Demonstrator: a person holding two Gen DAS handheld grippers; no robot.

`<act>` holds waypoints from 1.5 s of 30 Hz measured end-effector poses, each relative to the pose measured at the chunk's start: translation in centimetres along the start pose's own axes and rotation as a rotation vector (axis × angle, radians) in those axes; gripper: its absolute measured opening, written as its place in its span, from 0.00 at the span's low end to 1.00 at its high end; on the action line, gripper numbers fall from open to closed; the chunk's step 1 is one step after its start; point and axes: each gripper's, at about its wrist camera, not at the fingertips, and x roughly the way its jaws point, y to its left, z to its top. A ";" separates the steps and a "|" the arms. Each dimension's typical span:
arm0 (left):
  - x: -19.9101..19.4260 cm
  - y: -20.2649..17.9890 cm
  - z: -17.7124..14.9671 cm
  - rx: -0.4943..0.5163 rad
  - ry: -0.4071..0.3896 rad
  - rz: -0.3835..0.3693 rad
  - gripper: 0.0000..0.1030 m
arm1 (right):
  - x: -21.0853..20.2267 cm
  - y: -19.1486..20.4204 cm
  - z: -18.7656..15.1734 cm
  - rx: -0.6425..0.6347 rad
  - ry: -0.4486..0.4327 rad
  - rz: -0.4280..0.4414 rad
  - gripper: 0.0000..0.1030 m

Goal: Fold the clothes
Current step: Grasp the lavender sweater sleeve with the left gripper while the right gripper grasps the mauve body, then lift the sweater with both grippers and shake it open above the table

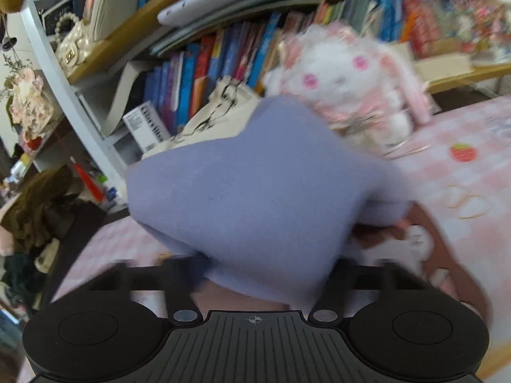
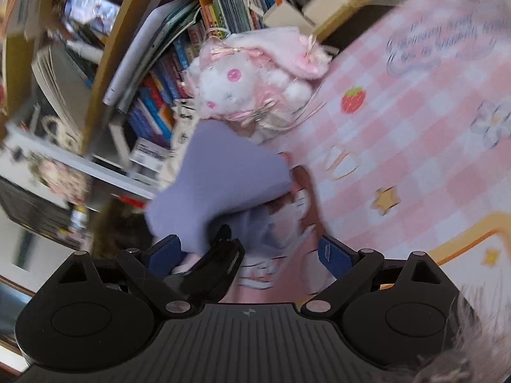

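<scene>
The right tool (image 2: 249,249) stands with its blue-padded fingers (image 2: 333,253) spread wide, nothing between them but the other device's black body. The left tool (image 1: 265,271) has its fingertips buried under the lavender garment (image 1: 255,198), so whether it is clamping cannot be told. That garment, soft and matte like fleece, bulges in a rounded, folded lump lifted near the tabletop's left edge (image 2: 220,172). Rightward the pink checked cloth (image 2: 415,127), printed with a strawberry (image 2: 353,99) and a star, lies flat with open room. Just beyond the garment sits a fluffy white-and-pink plush rabbit (image 1: 345,73), and behind it crowded wooden shelves of books (image 1: 204,73).
</scene>
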 end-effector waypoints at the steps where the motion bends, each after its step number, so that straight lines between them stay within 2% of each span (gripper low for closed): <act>1: -0.2 0.6 0.2 -0.012 0.002 -0.011 0.17 | 0.3 -0.1 0.0 0.025 0.011 0.027 0.92; 3: -1.8 1.6 0.4 -0.004 -0.029 -0.026 0.11 | 1.2 -0.3 -0.3 0.084 0.038 0.082 0.92; 6: -5.0 2.8 0.9 0.016 -0.073 -0.054 0.09 | 3.3 -1.0 -0.8 0.201 0.077 0.171 0.92; 10: -8.7 3.9 1.1 0.010 -0.073 -0.095 0.09 | 5.8 -2.7 -1.9 0.421 0.095 0.235 0.92; 11: -9.6 4.1 1.0 0.012 -0.073 -0.102 0.09 | 6.0 -3.0 -2.0 0.460 0.092 0.239 0.84; 12: -10.4 4.2 0.8 0.021 -0.070 -0.106 0.09 | 6.1 -3.3 -2.0 0.499 0.088 0.244 0.72; 14: -11.8 4.5 0.0 0.043 -0.066 -0.102 0.09 | 6.3 -3.7 -2.1 0.562 0.078 0.255 0.21; 17: -14.0 4.9 -0.2 0.068 -0.096 -0.122 0.09 | 1.6 1.0 0.5 0.306 -0.004 0.326 0.14; 20: -18.2 5.4 1.9 0.072 -0.232 -0.172 0.09 | -3.0 5.8 3.1 0.049 -0.085 0.392 0.13; 23: -23.0 8.7 4.6 -0.067 -0.399 -0.270 0.09 | -7.6 10.6 5.7 -0.206 -0.166 0.458 0.13; 24: -24.4 10.3 5.3 -0.134 -0.452 -0.312 0.09 | -9.0 12.3 6.1 -0.265 -0.196 0.513 0.13; 26: -25.8 13.1 5.9 -0.248 -0.502 -0.390 0.09 | -10.8 15.0 6.4 -0.342 -0.227 0.585 0.13; 28: -25.3 15.4 5.8 -0.333 -0.479 -0.464 0.09 | -11.4 17.1 6.2 -0.386 -0.231 0.625 0.13; 30: -23.4 17.2 4.5 -0.413 -0.395 -0.537 0.09 | -9.9 18.4 5.6 -0.388 -0.189 0.581 0.13; 32: -20.7 18.3 2.4 -0.476 -0.287 -0.575 0.09 | -6.7 19.1 4.0 -0.409 -0.131 0.484 0.13; 34: -17.2 19.0 -0.7 -0.509 -0.164 -0.569 0.10 | -2.7 19.5 1.7 -0.449 -0.066 0.366 0.13; 37: -11.0 19.6 -5.1 -0.462 0.035 -0.508 0.10 | 4.7 18.8 -2.7 -0.496 0.065 0.151 0.13; 40: -6.6 20.1 -7.6 -0.394 0.145 -0.473 0.10 | 11.4 17.7 -6.2 -0.534 0.184 -0.059 0.14; 42: -3.8 20.4 -9.1 -0.347 0.212 -0.451 0.10 | 13.1 17.4 -8.0 -0.559 0.228 -0.116 0.20; 45: -1.3 21.6 -9.2 -0.356 0.238 -0.503 0.10 | 11.6 16.8 -8.9 -0.538 0.210 -0.074 0.34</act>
